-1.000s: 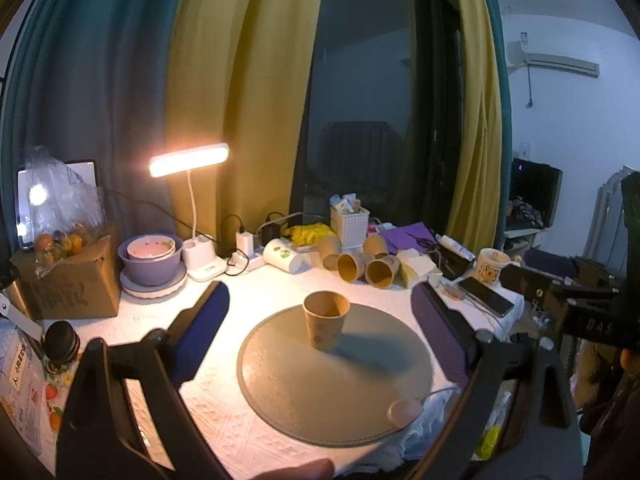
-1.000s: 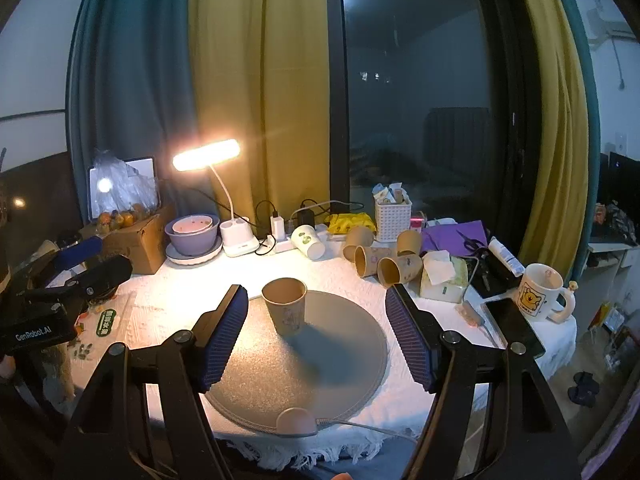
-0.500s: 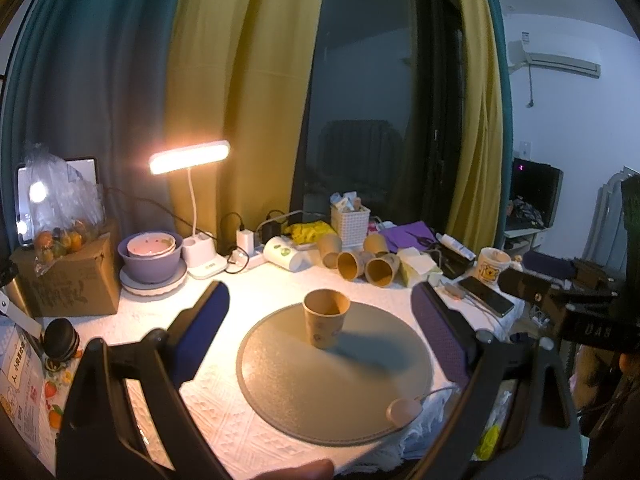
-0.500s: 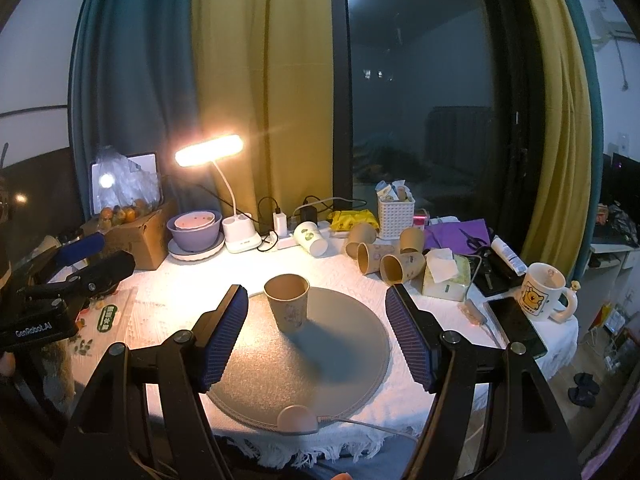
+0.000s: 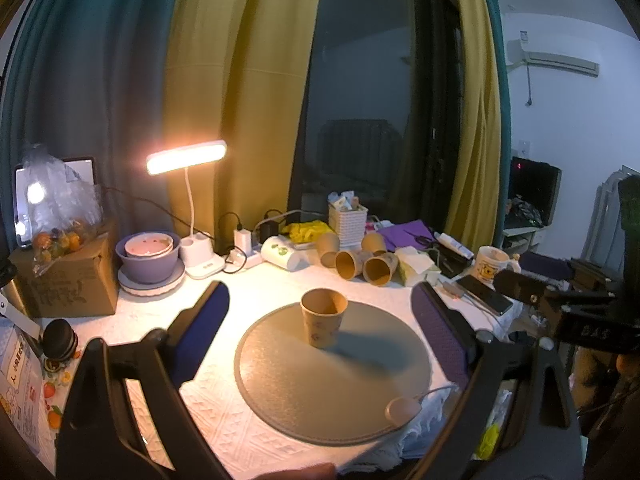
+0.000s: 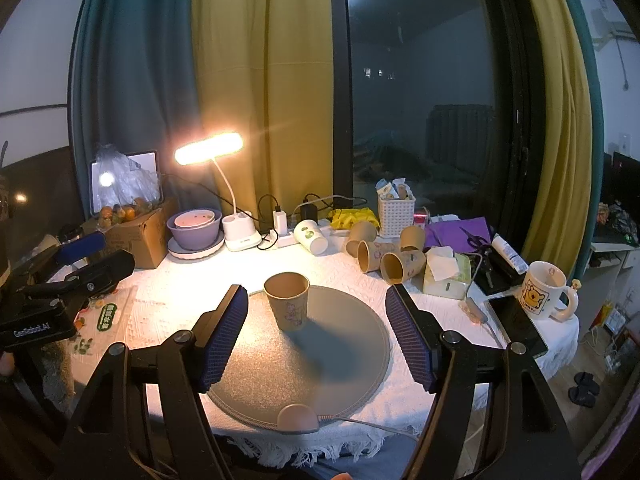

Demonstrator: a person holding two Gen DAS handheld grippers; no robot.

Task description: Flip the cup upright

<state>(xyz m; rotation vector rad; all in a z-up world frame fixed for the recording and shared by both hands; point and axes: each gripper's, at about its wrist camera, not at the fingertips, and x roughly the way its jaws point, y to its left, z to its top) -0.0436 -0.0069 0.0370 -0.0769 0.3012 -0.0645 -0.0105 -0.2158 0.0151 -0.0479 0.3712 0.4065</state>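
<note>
A brown paper cup [image 5: 323,318] stands upright, mouth up, on the round grey mat [image 5: 332,376]; it also shows in the right wrist view [image 6: 288,301] on the mat [image 6: 304,356]. My left gripper [image 5: 320,308] is open and empty, held back from the cup on the near side. My right gripper [image 6: 316,312] is open and empty, also pulled back from the cup. Each gripper shows at the edge of the other's view: the right gripper [image 5: 568,312] and the left gripper [image 6: 60,280].
Several brown cups [image 6: 384,256] lie on their sides behind the mat, beside a white cup [image 6: 311,237], a tissue box [image 6: 444,274] and a white basket [image 6: 396,214]. A lit lamp [image 6: 208,148], a purple bowl [image 6: 195,229], a cardboard box [image 6: 136,232], a mug [image 6: 540,290] and a phone [image 6: 516,326] ring the table.
Both grippers stay open and pulled back; the view shifts only slightly. The cup stands still on the mat.
</note>
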